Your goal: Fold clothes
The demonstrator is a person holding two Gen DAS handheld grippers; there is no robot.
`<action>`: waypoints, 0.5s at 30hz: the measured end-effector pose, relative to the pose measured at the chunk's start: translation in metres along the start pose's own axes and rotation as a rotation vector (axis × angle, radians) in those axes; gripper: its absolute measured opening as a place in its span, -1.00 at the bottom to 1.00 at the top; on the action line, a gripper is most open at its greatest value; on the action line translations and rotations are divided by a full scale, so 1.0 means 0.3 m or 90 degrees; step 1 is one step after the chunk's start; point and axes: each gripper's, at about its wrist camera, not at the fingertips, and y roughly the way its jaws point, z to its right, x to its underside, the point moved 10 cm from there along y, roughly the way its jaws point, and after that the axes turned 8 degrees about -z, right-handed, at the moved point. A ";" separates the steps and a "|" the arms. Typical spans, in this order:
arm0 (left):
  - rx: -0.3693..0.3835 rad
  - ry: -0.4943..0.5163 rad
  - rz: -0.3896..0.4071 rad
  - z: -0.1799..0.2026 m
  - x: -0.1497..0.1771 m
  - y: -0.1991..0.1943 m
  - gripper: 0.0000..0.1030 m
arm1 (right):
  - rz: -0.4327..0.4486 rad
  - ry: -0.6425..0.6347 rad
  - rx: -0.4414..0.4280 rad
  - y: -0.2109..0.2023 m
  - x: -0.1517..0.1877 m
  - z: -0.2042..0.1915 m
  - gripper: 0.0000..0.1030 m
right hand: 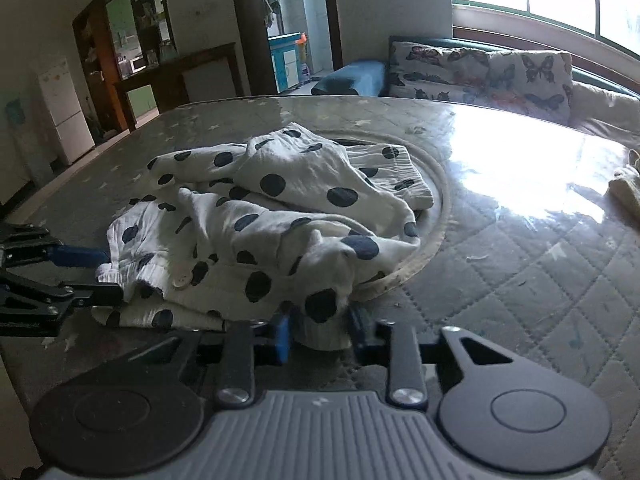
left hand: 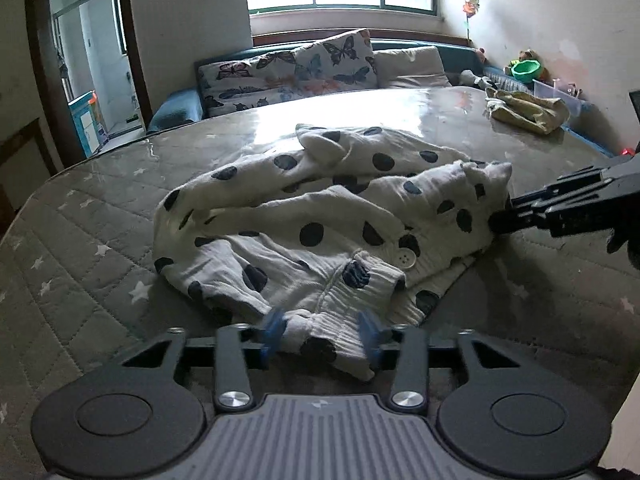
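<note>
A crumpled white garment with dark polka dots [left hand: 312,216] lies on the glass-covered table [left hand: 80,240]; it also shows in the right wrist view [right hand: 260,208]. My left gripper [left hand: 322,334] has its blue-padded fingers [left hand: 272,330] open around the garment's ribbed waistband, cloth lying between them. My right gripper [right hand: 318,330] is open too, with a bunched white edge of the garment between its fingers [right hand: 282,336]. The right gripper shows from the side in the left view [left hand: 504,216] at the garment's right end. The left gripper shows in the right view [right hand: 100,276] at the garment's left end.
A folded yellowish cloth [left hand: 528,110] lies at the table's far right. A round ring mark [right hand: 436,200] shows under the glass beside the garment. A sofa with butterfly cushions [left hand: 288,70] stands behind the table, below a window. Toys and a green bowl [left hand: 526,68] sit at the right.
</note>
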 end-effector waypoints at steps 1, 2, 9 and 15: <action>-0.003 0.002 0.001 -0.001 0.001 0.001 -0.36 | 0.001 0.004 -0.006 -0.003 0.001 -0.003 -0.67; -0.007 0.004 0.003 -0.002 0.001 -0.002 -0.40 | 0.001 0.007 -0.012 -0.008 0.001 -0.007 -0.75; 0.002 0.052 0.029 0.038 0.013 -0.053 -0.02 | 0.004 0.016 -0.041 -0.074 -0.001 -0.039 -0.81; -0.020 0.028 0.013 0.024 0.038 -0.030 0.30 | 0.008 0.020 -0.043 -0.109 -0.002 -0.049 -0.81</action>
